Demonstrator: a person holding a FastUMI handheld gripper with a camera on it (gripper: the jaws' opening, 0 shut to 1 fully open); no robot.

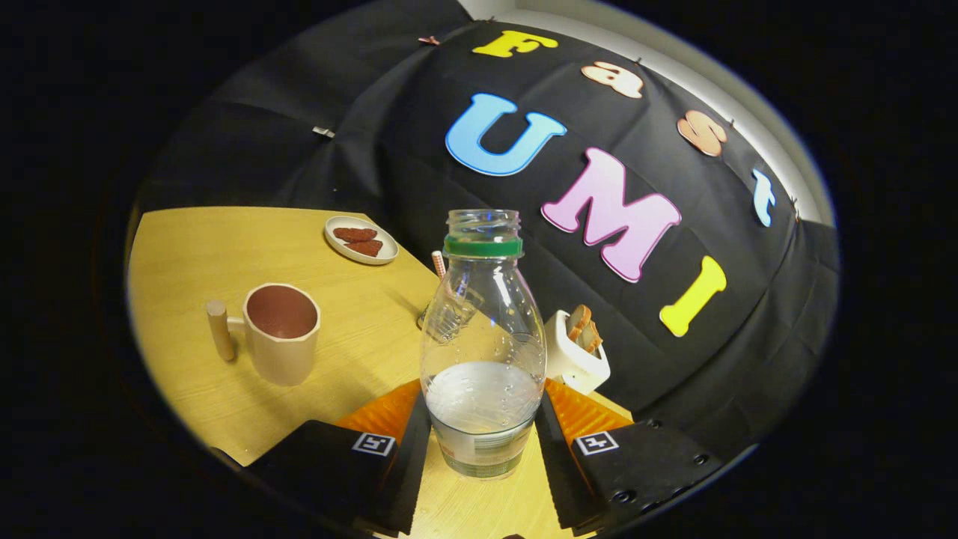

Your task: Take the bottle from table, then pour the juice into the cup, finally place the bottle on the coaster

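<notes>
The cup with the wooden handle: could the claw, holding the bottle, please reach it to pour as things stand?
Probably yes: the claw grips the bottle, and bare table lies between it and the cup.

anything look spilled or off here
Nothing stands out. The clear plastic bottle with a green neck ring is uncapped, upright, gripped by the hand-held gripper. No spill shows on the wooden table around the beige mug.

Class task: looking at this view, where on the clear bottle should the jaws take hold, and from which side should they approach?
Grip the bottle low on its straight lower body, level with the liquid, coming in horizontally from the near side. It stands upright and uncapped, and the gripper already has its jaws on either flank there; the shoulder above tapers.
</notes>
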